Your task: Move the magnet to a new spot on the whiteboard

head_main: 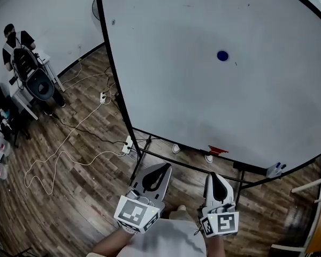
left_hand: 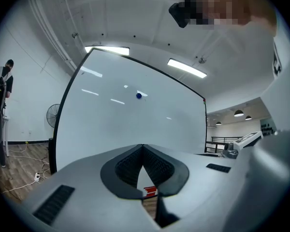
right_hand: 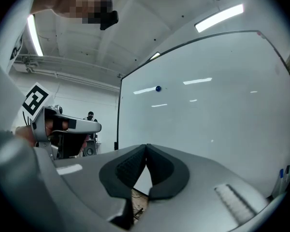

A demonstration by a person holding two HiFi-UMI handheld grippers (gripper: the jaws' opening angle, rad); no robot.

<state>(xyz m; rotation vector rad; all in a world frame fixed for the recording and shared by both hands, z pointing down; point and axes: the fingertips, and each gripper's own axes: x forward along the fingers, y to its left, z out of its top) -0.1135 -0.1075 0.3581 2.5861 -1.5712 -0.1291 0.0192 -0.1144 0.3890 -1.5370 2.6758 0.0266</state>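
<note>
A round blue magnet (head_main: 222, 55) sticks to the upper middle of the large whiteboard (head_main: 192, 90); it also shows as a small blue dot, the magnet (left_hand: 138, 95) in the left gripper view and the magnet (right_hand: 158, 88) in the right gripper view. My left gripper (head_main: 161, 168) and right gripper (head_main: 214, 176) are held side by side in front of the board's lower edge, well short of the magnet. Both point at the board, the left gripper (left_hand: 142, 147) and the right gripper (right_hand: 146, 147) each with tips together and nothing between them.
A red eraser (head_main: 218, 150) lies on the board's tray, markers (head_main: 277, 167) at its right end. The board's black stand (head_main: 144, 154) straddles a wooden floor with white cables (head_main: 69, 138) and a power strip (head_main: 127, 144). A person (head_main: 13, 42) sits far left by a desk. A chair (head_main: 315, 218) stands right.
</note>
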